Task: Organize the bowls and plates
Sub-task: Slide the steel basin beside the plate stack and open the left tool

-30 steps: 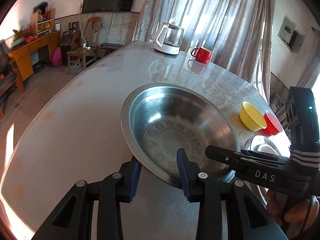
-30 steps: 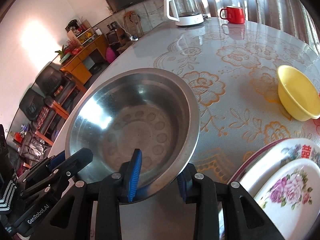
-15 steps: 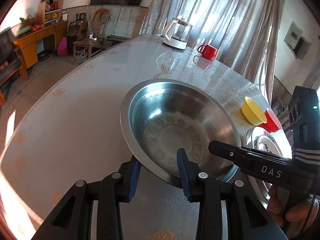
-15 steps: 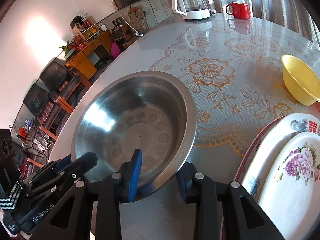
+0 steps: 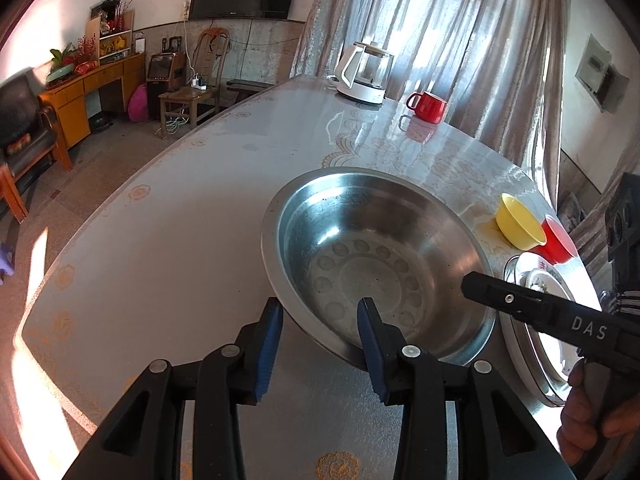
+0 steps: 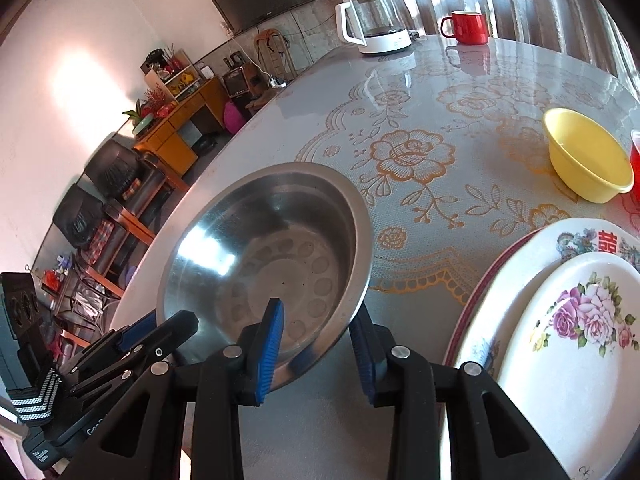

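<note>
A wide steel bowl rests on the flowered table, with its near rim between the jaws of both grippers. My left gripper straddles the rim's left part, one blue pad inside the bowl and one outside. My right gripper straddles the right part the same way. Both pairs of jaws are opening, and the pads stand loose around the rim. The left gripper's fingers also show in the right wrist view, and the right gripper's fingers in the left wrist view. A stack of flowered plates lies to the right of the bowl.
A yellow bowl and a red bowl sit beyond the plates near the table's right edge. A glass kettle and a red mug stand at the far end. The table edge curves along the left.
The steel bowl has come down with both grippers and now sits flat on the table. Both pairs of jaws have spread a little around its rim.
</note>
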Motion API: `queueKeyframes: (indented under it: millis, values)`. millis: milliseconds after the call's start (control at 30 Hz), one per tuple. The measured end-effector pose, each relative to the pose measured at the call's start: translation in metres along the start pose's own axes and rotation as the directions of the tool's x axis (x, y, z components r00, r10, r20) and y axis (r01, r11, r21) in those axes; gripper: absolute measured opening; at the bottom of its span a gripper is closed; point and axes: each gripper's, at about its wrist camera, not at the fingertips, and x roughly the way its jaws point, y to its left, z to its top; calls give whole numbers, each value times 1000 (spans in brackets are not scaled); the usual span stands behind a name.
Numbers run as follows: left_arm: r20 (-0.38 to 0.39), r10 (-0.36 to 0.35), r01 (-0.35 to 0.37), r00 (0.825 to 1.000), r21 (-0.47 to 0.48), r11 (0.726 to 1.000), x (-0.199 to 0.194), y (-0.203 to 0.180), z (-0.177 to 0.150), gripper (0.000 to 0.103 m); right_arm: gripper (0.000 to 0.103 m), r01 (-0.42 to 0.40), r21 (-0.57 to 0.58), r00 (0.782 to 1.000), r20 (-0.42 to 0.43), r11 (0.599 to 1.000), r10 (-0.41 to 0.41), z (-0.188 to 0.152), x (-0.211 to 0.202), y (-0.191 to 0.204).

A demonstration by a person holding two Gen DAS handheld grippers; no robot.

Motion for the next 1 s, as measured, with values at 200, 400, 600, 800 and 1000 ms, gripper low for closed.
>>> queueKeyframes:
  millis: [200, 400, 600, 800, 1000]
  values:
    - [18, 38, -38, 999, 4, 999, -7, 2, 0, 40, 35, -11, 22, 999, 53, 1000, 10, 0, -18, -9]
    - [59, 77, -79, 995, 26, 997, -19, -1, 0, 40, 35, -14, 51, 995, 100, 999, 9, 4, -32, -22]
    - [110, 94, -101, 989, 63, 993, -32, -6, 4, 40, 35, -6, 102, 992, 125, 995, -6, 5, -42, -41]
    - [127, 86, -99, 988, 100, 990, -37, -16, 6, 40, 35, 5, 153, 989, 145, 988, -28, 5, -50, -61]
    - [131, 71, -91, 989, 152, 984, -37, -32, 8, 40, 35, 14, 207, 984, 168, 978, -50, 3, -60, -83]
